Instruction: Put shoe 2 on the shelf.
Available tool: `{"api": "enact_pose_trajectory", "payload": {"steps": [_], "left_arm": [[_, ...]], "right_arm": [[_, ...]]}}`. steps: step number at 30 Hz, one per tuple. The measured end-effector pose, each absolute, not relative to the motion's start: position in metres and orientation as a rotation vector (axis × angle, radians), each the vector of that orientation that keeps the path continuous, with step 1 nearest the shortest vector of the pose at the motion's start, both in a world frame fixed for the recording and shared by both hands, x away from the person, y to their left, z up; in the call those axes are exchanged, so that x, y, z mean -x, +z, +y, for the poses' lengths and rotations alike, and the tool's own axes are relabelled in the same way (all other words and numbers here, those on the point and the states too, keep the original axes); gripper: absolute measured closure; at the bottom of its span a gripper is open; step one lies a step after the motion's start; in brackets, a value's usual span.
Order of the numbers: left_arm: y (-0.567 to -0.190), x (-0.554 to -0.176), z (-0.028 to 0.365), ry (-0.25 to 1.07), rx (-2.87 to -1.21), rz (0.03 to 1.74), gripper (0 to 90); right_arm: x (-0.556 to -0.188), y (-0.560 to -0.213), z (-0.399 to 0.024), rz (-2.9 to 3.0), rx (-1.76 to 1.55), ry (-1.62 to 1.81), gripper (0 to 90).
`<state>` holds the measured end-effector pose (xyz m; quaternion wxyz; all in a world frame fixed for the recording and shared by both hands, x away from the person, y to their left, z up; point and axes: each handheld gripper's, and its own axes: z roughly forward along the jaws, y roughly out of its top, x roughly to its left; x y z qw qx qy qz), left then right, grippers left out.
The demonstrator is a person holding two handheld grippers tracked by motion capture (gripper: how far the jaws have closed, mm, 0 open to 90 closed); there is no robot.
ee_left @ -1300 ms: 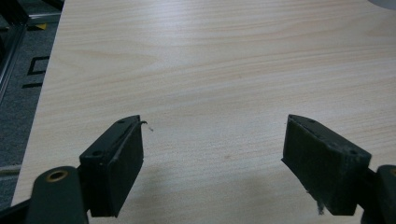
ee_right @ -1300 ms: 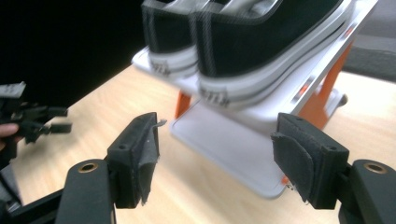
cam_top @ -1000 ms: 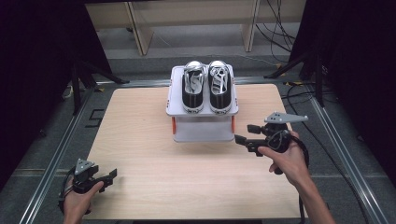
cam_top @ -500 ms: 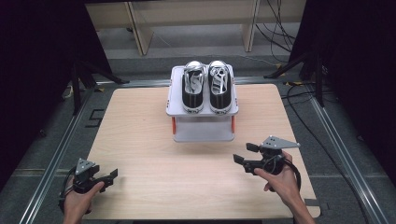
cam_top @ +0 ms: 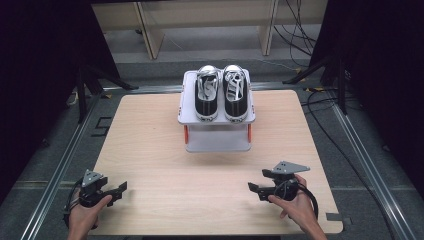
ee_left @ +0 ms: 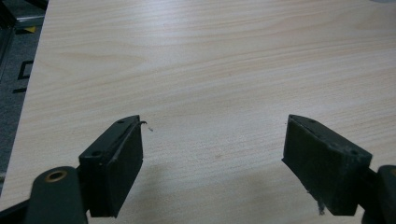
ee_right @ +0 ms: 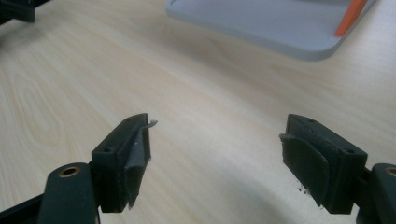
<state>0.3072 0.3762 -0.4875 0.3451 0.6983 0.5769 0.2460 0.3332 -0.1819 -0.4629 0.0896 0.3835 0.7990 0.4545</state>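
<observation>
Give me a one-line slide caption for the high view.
Pair of black sneakers atop a small grey rack on the wooden table; both hand-held grippers open, near the front edge.

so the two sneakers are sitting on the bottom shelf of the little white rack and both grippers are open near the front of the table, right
Not quite: the two sneakers sit on the top shelf of the white rack, as the high view shows. The rest holds: the left gripper and right gripper are both open near the table's front edge.
</observation>
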Motion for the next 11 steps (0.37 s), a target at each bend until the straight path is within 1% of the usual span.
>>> {"api": "enact_pose_trajectory", "payload": {"steps": [11], "left_arm": [[-0.4888, -0.3079, 0.3755, 0.627, -1.809, 1.493, 19.0]], "right_arm": [[-0.3274, -0.47, -0.1777, 2.402, -1.115, 1.216, 22.9]]}}
